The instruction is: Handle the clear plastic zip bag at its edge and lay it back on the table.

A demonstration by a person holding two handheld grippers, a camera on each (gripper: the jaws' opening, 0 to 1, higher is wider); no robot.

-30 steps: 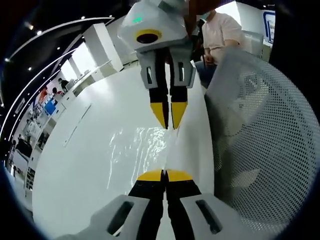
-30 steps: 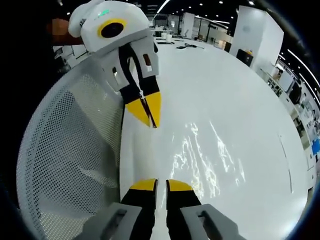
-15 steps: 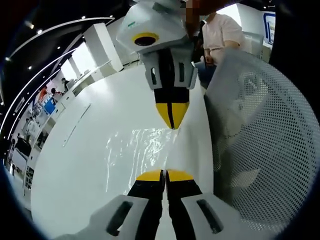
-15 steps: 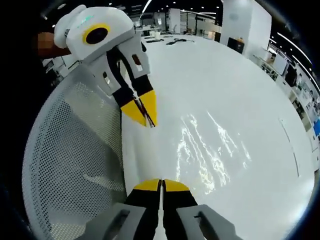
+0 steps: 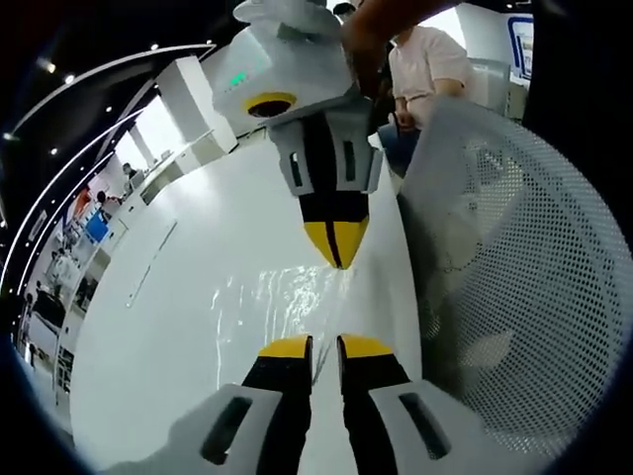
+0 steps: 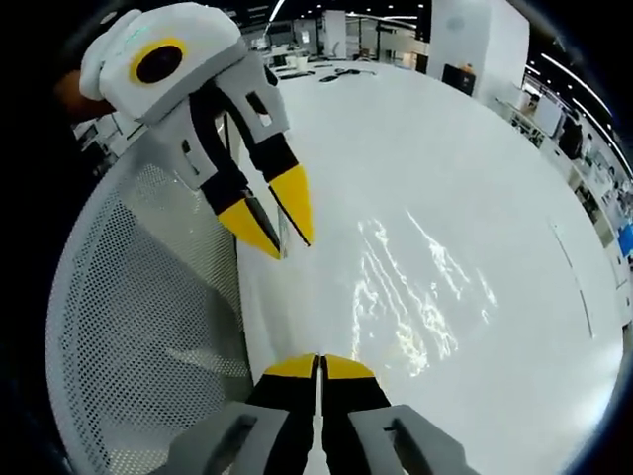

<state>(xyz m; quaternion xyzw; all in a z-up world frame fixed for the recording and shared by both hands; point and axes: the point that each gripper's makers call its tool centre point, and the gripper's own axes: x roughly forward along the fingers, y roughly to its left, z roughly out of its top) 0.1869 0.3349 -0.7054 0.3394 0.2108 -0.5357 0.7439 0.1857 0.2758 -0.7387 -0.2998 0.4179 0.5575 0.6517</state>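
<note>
The clear plastic zip bag [image 5: 282,297] lies flat on the white table [image 5: 158,327], showing mostly as wrinkled glints [image 6: 415,297]. In the left gripper view my left gripper [image 5: 324,346] stands open at the bag's near edge, a gap between its yellow tips. The same gripper [image 6: 275,223] appears in the right gripper view with its jaws parted above the bag's far edge. My right gripper [image 6: 319,366] is shut on the bag's edge, and from the other side [image 5: 336,245] its tips are pressed together at the bag's rim.
A white perforated mesh basket [image 5: 514,277] stands right beside the bag, and it is at the left in the right gripper view [image 6: 138,327]. A person in a pink shirt [image 5: 430,59] sits beyond the table. The white table [image 6: 465,168] stretches wide past the bag.
My left gripper's jaws have opened and let go of the bag's edge. My right gripper, open one second ago, closed on the opposite edge and stays shut.
</note>
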